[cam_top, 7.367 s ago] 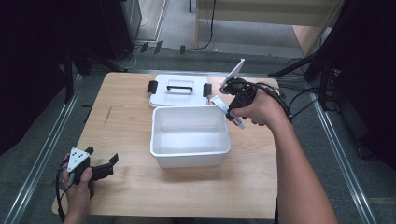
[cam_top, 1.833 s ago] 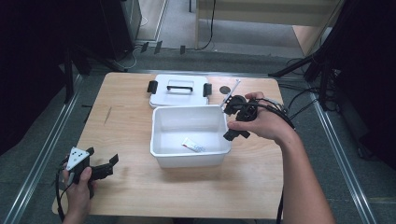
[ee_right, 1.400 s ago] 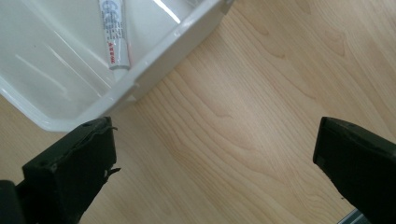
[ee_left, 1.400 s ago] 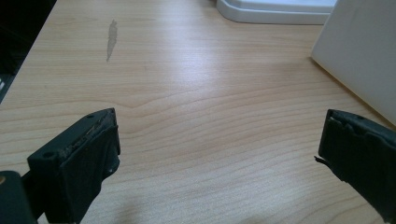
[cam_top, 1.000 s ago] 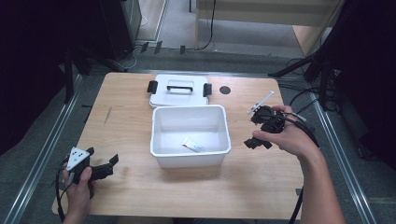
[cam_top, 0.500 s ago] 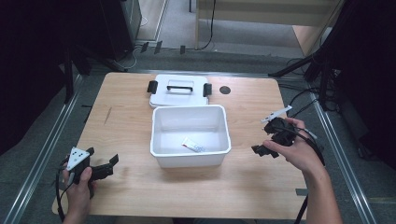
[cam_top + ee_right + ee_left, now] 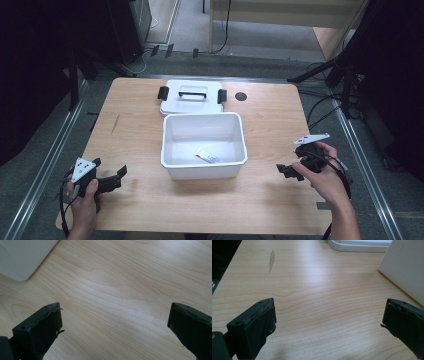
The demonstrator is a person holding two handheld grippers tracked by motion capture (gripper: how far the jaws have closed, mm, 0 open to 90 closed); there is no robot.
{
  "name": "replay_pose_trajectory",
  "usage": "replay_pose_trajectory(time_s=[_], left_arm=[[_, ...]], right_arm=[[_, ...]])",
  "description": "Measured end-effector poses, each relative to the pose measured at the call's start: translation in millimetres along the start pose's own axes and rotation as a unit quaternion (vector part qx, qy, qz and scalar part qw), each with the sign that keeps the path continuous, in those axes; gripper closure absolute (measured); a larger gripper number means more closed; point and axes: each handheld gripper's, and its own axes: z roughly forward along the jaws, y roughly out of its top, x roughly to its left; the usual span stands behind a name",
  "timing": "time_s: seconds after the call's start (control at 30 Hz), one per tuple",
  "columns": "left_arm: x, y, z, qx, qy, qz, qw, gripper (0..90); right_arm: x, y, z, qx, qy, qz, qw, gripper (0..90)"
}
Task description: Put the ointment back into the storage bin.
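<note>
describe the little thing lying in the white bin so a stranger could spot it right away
Start at the wooden table and find the open white bin at its middle, in front of the flat white lid. On the bin's floor, toward the near wall, lies a small white tube with a red end, the bin's sole content.
</note>
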Motion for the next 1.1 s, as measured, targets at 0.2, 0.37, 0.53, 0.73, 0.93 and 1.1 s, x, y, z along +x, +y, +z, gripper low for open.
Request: replay_pose_trajectory(time_s=[0.2, 0.37, 0.53, 0.73, 0.93, 1.1], left_arm=[[0.4, 0.0, -0.1, -0.001, 0.000, -0.002, 1.0000, 0.0], [0.2, 0.0, -0.1, -0.001, 0.000, 0.000, 1.0000, 0.0], [0.4, -0.1, -0.4, -0.002, 0.000, 0.000, 1.0000, 0.0], [1.0, -0.1, -0.7, -0.002, -0.001, -0.004, 1.0000, 0.0], [0.6, -0.2, -0.7, -0.003, 0.000, -0.003, 1.0000, 0.0], [1.0, -0.1, -0.6, -0.003, -0.001, -0.005, 1.0000, 0.0]], right_arm=[[-4.8, -19.5, 2.0, -0.032, -0.003, 0.019, 0.9993, 0.0], [-7.6, -34.8, 2.9, -0.055, -0.005, 0.036, 0.9978, 0.0], [-9.7, -50.4, 5.9, -0.074, -0.008, 0.052, 0.9959, 0.0], [-12.2, -68.4, 8.8, -0.092, -0.009, 0.066, 0.9935, 0.0], [-15.0, -85.3, 9.2, -0.115, -0.008, 0.082, 0.9899, 0.0], [-17.1, -97.4, 5.5, -0.142, -0.008, 0.081, 0.9866, 0.0]])
